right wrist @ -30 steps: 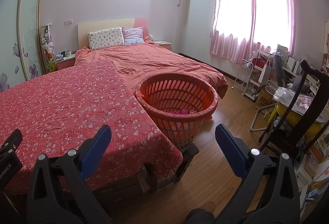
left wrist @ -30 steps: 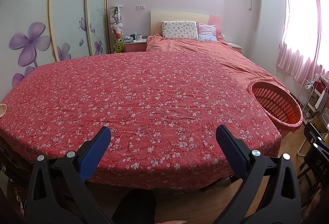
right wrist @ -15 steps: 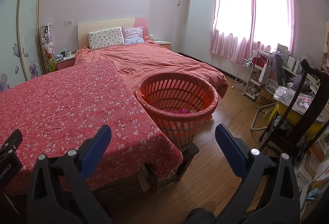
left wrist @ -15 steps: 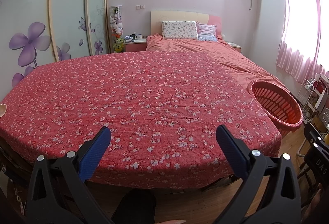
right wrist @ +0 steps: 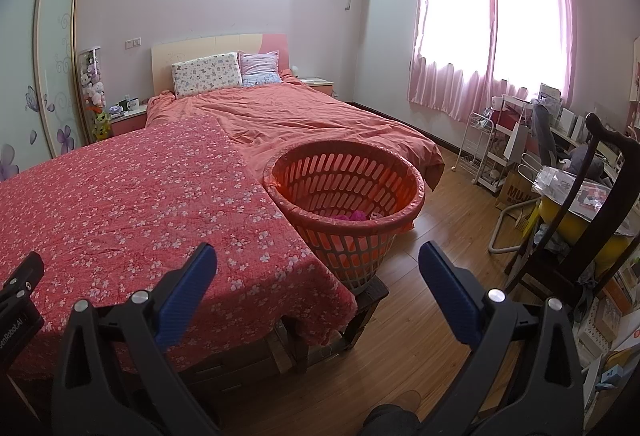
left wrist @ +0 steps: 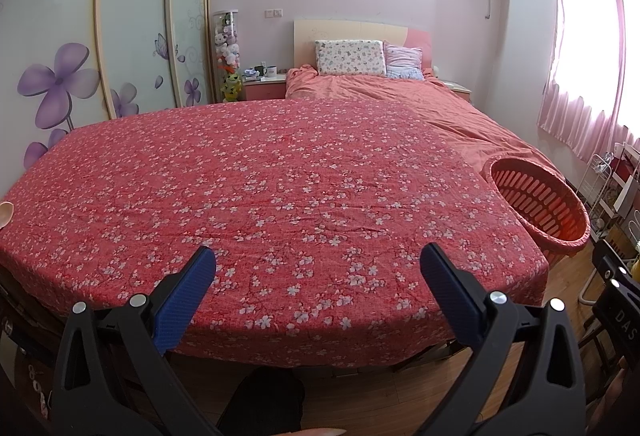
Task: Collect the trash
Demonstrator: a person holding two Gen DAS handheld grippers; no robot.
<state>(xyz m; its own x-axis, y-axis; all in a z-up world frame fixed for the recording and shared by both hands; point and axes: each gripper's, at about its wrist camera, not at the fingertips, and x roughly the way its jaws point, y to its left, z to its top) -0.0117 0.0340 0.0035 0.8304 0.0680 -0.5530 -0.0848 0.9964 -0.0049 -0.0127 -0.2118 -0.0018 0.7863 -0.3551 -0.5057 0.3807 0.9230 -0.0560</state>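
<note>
Slatted orange basket (pink scrap inside)

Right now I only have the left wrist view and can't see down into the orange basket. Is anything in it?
Observer: Yes. The right wrist view looks into the orange basket, and something crumpled and magenta lies at the bottom.
Operator: What is the basket standing on?
Observer: A dark wooden stand at the corner of the floral cloth, not the floor.
Operator: Is the right gripper holding anything?
Observer: No. The right gripper is open with nothing between its fingers.
</note>
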